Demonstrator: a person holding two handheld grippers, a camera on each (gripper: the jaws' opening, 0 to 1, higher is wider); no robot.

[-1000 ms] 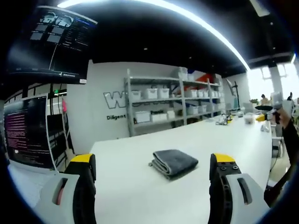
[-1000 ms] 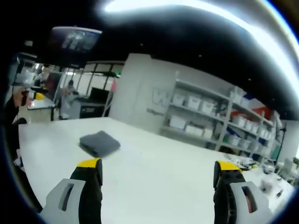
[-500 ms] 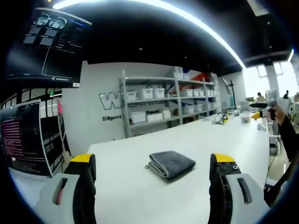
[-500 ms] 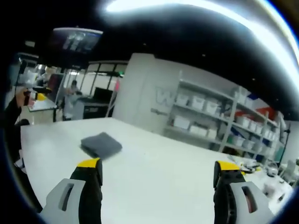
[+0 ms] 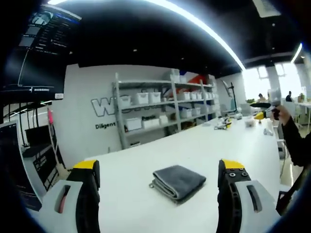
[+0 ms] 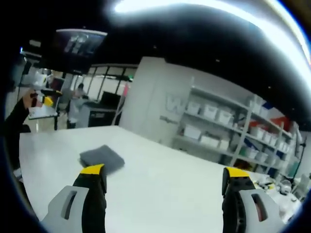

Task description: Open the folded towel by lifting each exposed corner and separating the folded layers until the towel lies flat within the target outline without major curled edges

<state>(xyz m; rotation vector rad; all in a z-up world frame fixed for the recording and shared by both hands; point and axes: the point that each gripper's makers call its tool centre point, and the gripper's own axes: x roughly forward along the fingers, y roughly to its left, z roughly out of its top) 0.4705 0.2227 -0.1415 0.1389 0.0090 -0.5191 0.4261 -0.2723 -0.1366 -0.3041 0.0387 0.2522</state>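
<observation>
Your left tool (image 5: 158,182) is held above the counter (image 5: 228,145) with its jaws spread wide and nothing between them. The towel (image 5: 178,181) lies folded on the counter, and in the left gripper view it sits between your two jaw tips, a little toward the right one, beyond them and untouched. Its stacked folded edges face you and to the left; the top layer is flat.

Your right tool (image 6: 164,182) is likewise spread open and empty, hovering over the counter (image 6: 160,179). In the right gripper view the towel (image 6: 102,158) lies just past the left jaw tip, apart from it.

Behind the towel, across the counter, a shelf (image 5: 160,109) with white bins stands against a white wall with lettering. Far beyond the towel to the right in the left gripper view, your right hand holds the other tool (image 5: 265,104) in the air. A dark screen (image 6: 73,48) hangs high above the towel in the right gripper view.
</observation>
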